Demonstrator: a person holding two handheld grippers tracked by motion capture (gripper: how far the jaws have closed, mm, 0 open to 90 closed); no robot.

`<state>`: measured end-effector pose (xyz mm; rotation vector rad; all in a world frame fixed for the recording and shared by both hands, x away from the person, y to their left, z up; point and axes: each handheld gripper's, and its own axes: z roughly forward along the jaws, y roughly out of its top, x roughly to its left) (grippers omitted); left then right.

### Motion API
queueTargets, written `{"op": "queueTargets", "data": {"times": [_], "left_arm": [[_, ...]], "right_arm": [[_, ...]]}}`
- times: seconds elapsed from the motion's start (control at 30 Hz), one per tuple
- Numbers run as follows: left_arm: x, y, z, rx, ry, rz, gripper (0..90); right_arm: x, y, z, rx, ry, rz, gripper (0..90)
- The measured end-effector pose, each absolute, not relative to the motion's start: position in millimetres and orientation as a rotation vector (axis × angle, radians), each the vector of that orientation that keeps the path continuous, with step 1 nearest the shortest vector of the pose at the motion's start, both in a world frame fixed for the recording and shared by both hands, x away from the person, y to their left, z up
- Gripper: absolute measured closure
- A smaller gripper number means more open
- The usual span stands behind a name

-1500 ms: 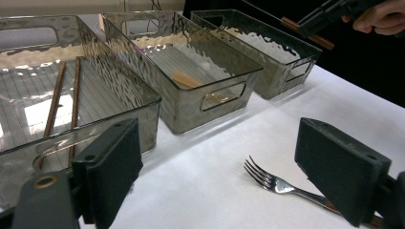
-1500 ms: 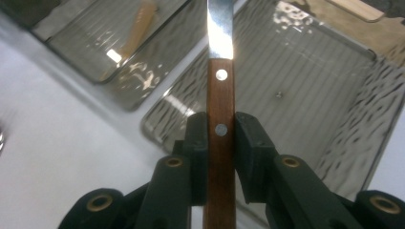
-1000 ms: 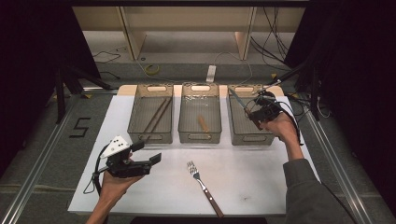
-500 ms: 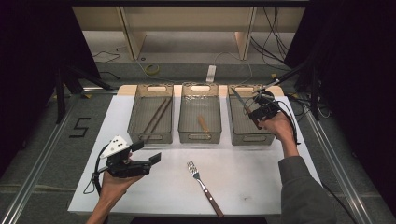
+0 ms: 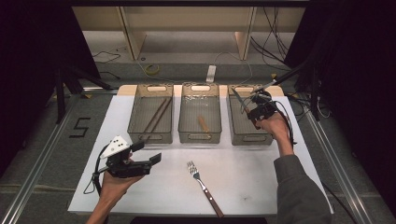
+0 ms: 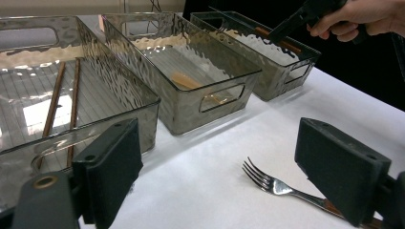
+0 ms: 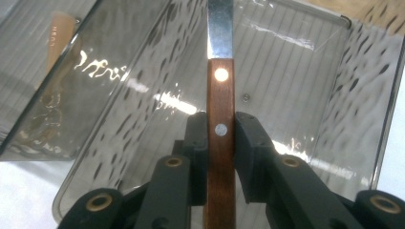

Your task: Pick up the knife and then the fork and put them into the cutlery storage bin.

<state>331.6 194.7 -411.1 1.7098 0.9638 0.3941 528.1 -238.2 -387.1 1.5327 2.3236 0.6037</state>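
Right gripper (image 7: 220, 125), its two black jaws pressed against the wooden handle of a knife (image 7: 220, 119), holds that utensil with the steel blade pointing away over the right-hand bin (image 5: 249, 116); in the high view the right gripper (image 5: 254, 112) sits above the bin's near half, the knife slanting up toward the far rim, not yet released. Sorting appears partly done: the left-hand bin (image 5: 152, 114) already contains a pair of brown chopsticks (image 5: 156, 116), the middle bin (image 5: 200, 114) a pale wooden utensil (image 5: 203, 124), while a fork (image 5: 204, 186) with a wooden handle lies on the white tabletop (image 5: 252, 182), untouched. Remaining, by this reading, are the knife's release and the fork's placement. Left gripper (image 5: 142, 158), jaws spread wide and empty, is held level near the table's front left, aimed toward the fork (image 6: 282, 183). Right forearm extends forward, wrist bent down over the bin.
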Motion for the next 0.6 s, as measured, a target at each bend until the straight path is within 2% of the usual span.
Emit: {"op": "queueTargets", "data": {"times": [0.3,0.37,0.4,0.47,0.6], "left_arm": [[332,194,-412,1.716,0.965,0.388,15.3],[332,194,-412,1.718,0.967,0.384,15.2],[333,194,-412,1.721,0.967,0.383,15.2],[332,194,-412,1.726,0.965,0.383,15.2],[332,194,-412,1.718,0.969,0.383,15.1]], "right_arm": [[531,-239,-399,1.57,2.317,0.555,76.2],[531,-239,-401,1.586,2.305,0.554,72.8],[531,-239,-401,1.588,2.295,0.574,67.4],[531,-241,-397,1.604,2.302,0.652,62.9],[527,-240,-388,1.575,2.3,0.693,60.3]]}}
